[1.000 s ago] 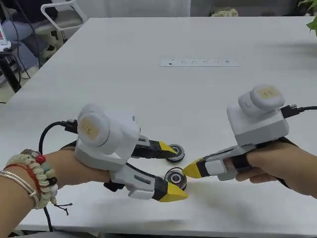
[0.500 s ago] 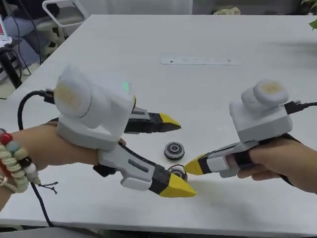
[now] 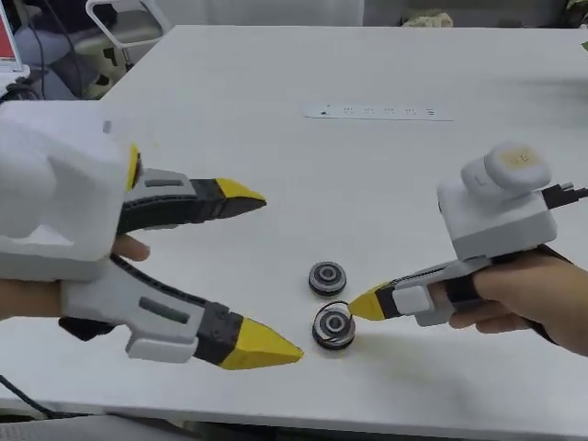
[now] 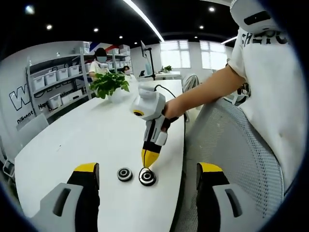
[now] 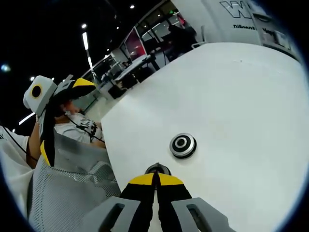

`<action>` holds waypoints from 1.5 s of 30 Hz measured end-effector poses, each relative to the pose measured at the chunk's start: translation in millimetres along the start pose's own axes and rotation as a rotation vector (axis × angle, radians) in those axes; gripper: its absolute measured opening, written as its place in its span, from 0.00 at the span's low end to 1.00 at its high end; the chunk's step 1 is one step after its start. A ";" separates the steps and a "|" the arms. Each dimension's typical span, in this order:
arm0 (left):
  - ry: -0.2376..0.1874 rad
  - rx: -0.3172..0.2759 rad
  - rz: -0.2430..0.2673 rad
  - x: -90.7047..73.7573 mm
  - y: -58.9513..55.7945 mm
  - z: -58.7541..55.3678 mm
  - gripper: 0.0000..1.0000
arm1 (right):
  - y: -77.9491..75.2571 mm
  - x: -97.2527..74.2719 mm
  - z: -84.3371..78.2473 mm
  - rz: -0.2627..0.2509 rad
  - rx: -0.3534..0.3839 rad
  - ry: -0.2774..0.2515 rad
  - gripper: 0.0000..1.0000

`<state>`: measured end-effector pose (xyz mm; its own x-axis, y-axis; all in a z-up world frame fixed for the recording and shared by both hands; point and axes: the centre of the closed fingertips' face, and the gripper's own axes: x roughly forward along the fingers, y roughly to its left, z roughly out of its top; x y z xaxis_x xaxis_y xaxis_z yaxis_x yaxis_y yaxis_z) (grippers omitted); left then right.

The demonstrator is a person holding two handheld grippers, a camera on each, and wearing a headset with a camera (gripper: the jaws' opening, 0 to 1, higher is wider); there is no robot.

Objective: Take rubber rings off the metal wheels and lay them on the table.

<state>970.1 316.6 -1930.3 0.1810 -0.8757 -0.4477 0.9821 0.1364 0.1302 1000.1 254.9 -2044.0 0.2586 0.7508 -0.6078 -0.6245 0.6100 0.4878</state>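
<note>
Two small metal wheels lie near the table's front edge: a far wheel and a near wheel. My right gripper is shut, its yellow tips against the near wheel's upper edge. A thin dark arc of rubber ring runs from that wheel to the tips, which seem to pinch it. My left gripper is raised to the left of the wheels, wide open and holding nothing.
A white power strip lies flat at the middle of the table. A chair stands past the far left corner. A potted plant stands further along the table. The front edge runs just below the wheels.
My left gripper has lifted up and back to the left, away from the wheels, leaving both uncovered. My right gripper's tips have stayed at the near wheel.
</note>
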 end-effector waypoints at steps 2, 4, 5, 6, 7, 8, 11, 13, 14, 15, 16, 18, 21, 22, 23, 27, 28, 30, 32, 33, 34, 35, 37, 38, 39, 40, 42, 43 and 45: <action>-0.011 -0.019 0.026 -7.2 2.1 -1.4 0.82 | 0.7 -0.6 0.4 0.002 0.001 -0.002 0.00; -0.011 -0.037 0.045 -12.6 3.1 -5.9 0.82 | 1.4 -1.3 1.0 0.003 0.000 -0.005 0.00; -0.005 -0.047 0.057 -15.6 3.3 -10.0 0.82 | 1.7 -1.7 1.1 0.004 0.000 -0.005 0.00; 0.000 -0.054 0.066 -17.4 3.6 -12.8 0.83 | 2.0 -2.3 1.3 0.005 0.000 -0.007 0.00; 0.003 -0.062 0.086 -19.8 4.3 -15.9 0.84 | 2.1 -3.7 2.4 0.005 0.003 -0.015 0.00; 0.000 -0.065 0.101 -21.1 5.1 -17.1 0.86 | 2.2 -5.0 3.3 0.007 0.009 -0.019 0.00; -0.029 -0.095 0.113 -22.8 1.0 -19.9 0.96 | 1.4 -8.8 8.6 0.004 0.018 -0.043 0.00; -0.024 -0.127 0.111 -22.9 -3.2 -25.7 0.96 | 1.1 -10.9 12.2 0.004 0.024 -0.058 0.00; -0.018 -0.128 0.113 -22.8 -4.3 -28.1 0.95 | 1.1 -11.7 13.1 0.003 0.024 -0.062 0.00; -0.012 -0.130 0.117 -22.7 -6.3 -31.4 0.95 | 1.4 -12.7 14.4 0.004 0.025 -0.069 0.00; -0.009 -0.134 0.121 -22.5 -7.1 -33.1 0.96 | 1.6 -13.4 15.3 0.005 0.026 -0.073 0.00; -0.006 -0.152 0.131 -21.5 -9.0 -36.6 0.96 | 2.1 -15.2 17.6 0.005 0.026 -0.083 0.00; -0.007 -0.169 0.136 -20.2 -13.3 -41.8 0.96 | 3.6 -18.8 22.5 0.008 0.028 -0.107 0.00; -0.005 -0.178 0.140 -20.1 -13.5 -43.7 0.96 | 4.3 -19.8 24.0 0.011 0.029 -0.114 0.00; -0.005 -0.186 0.143 -19.9 -13.7 -45.3 0.96 | 4.9 -20.6 25.4 0.013 0.030 -0.120 0.00; 0.003 -0.212 0.177 -21.2 -9.7 -50.9 0.96 | 6.6 -24.1 32.0 0.018 0.039 -0.149 0.00; 0.000 -0.215 0.187 -22.0 -7.6 -51.0 0.96 | 7.2 -25.0 33.6 0.021 0.042 -0.157 0.00; -0.008 -0.221 0.200 -22.8 -5.0 -51.7 0.96 | 7.7 -26.1 35.7 0.023 0.044 -0.167 0.00; -0.008 -0.235 0.204 -22.2 -4.4 -54.0 0.97 | 8.1 -27.1 37.6 0.024 0.045 -0.177 0.00; -0.004 -0.244 0.204 -20.7 -4.8 -56.4 0.96 | 8.6 -27.5 38.6 0.025 0.047 -0.182 0.00; 0.002 -0.248 0.201 -19.8 -5.4 -58.0 0.96 | 9.2 -27.7 39.3 0.027 0.048 -0.185 0.00; 0.009 -0.250 0.199 -19.3 -5.5 -59.8 0.95 | 9.9 -27.8 39.8 0.029 0.047 -0.188 0.00; 0.028 -0.248 0.199 -18.9 -5.3 -63.7 0.94 | 12.1 -28.0 41.5 0.032 0.039 -0.193 0.00; 0.040 -0.246 0.199 -18.7 -5.4 -65.9 0.94 | 13.2 -28.0 42.4 0.034 0.034 -0.196 0.00; 0.042 -0.244 0.197 -18.6 -5.8 -66.4 0.95 | 14.4 -28.1 43.5 0.038 0.031 -0.201 0.00; 0.043 -0.245 0.194 -18.4 -6.1 -66.9 0.94 | 16.4 -28.2 45.1 0.045 0.030 -0.207 0.00; 0.036 -0.262 0.187 -17.6 -7.3 -66.9 0.94 | 19.5 -28.3 47.3 0.054 0.024 -0.217 0.00; 0.033 -0.270 0.187 -17.6 -7.1 -67.1 0.95 | 21.9 -28.2 48.8 0.059 0.016 -0.222 0.00; 0.028 -0.279 0.189 -17.7 -6.5 -67.1 0.95 | 25.5 -27.7 50.8 0.067 0.003 -0.230 0.00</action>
<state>964.0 362.3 -1982.7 0.3590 -0.8100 -0.4637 0.9067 0.4205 -0.0324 1014.4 262.5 -1983.0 0.3781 0.8271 -0.4159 -0.6433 0.5578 0.5244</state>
